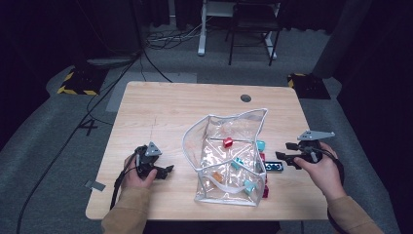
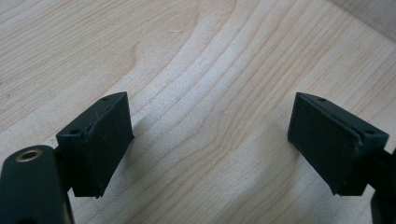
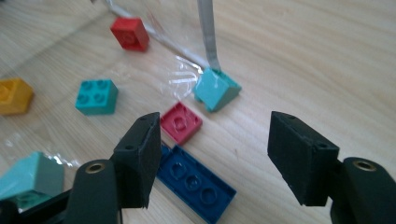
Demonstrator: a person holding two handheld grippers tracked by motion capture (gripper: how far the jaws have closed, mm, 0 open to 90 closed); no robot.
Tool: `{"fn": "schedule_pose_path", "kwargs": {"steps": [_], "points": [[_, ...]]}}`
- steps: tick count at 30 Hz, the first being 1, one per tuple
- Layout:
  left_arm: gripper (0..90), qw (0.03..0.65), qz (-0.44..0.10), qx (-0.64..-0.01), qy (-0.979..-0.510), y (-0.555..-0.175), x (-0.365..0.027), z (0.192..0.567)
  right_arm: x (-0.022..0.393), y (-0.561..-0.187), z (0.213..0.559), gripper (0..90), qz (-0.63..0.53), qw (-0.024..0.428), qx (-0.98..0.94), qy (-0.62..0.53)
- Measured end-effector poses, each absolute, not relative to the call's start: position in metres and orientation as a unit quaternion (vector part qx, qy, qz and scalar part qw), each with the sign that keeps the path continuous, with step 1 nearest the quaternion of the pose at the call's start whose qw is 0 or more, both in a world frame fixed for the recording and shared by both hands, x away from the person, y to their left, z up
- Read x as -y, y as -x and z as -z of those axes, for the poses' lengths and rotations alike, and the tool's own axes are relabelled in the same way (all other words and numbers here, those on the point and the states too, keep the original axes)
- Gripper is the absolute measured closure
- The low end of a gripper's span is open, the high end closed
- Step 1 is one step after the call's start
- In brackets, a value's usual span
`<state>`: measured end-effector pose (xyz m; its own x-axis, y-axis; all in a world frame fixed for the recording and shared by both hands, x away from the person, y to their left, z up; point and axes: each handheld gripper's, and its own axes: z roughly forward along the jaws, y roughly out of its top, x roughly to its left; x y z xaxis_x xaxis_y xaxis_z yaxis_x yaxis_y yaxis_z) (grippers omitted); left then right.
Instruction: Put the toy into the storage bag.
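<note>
Left gripper [image 1: 165, 171] rests low on the table [image 1: 160, 107], held in the person's left hand [image 1: 139, 176], well apart from the bag. In the left gripper view its 2 black jaws stand wide apart with bare wood grain between them; released, nothing grasped.

Centre of the table: clear plastic bag [image 1: 226, 156] with white trim, lying crumpled. Seen through it: 1 red brick [image 1: 227, 142], 1 orange brick [image 1: 217, 177], several teal bricks.

Just beside the bag's right edge: flat dark blue plate [image 1: 275, 166] on the wood. In the right gripper view this blue plate [image 3: 196, 183] lies beneath and just past the left jaw, partly hidden by it. Touching its far end is a small red plate [image 3: 181, 122]; beyond that, a teal sloped brick [image 3: 217, 88] sits against the bag's white trim [image 3: 206, 32].

Right gripper [image 1: 282, 158], in the right hand [image 1: 319, 170], points leftward toward the blue plate. Jaws parted wide, pads pressing on nothing; bare table between them. Whether the left jaw touches the plate cannot be told.
</note>
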<state>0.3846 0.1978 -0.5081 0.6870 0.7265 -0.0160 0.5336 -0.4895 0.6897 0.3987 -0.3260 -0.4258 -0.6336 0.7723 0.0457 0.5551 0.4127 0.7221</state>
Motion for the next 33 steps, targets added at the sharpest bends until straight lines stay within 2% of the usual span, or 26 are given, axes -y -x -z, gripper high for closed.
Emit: {"fn": "schedule_pose_path", "kwargs": {"steps": [14,25,28,33], "points": [[14.1,0.344,-0.140,-0.370,-0.851,-0.385,-0.198,0.508,0.321,-0.400,0.469,32.8,-0.335,0.127,-0.849,-0.388],[14.2,0.344,-0.140,-0.370,-0.852,-0.385,-0.198,0.508,0.319,-0.402,0.483,31.3,-0.330,0.119,-0.858,-0.374],[14.2,0.344,-0.140,-0.370,-0.852,-0.385,-0.198,0.508,0.319,-0.401,0.485,35.0,-0.326,0.113,-0.861,-0.373],[14.2,0.344,-0.140,-0.370,-0.851,-0.385,-0.198,0.508,0.321,-0.397,0.486,57.3,-0.300,0.124,-0.869,-0.374]]}}
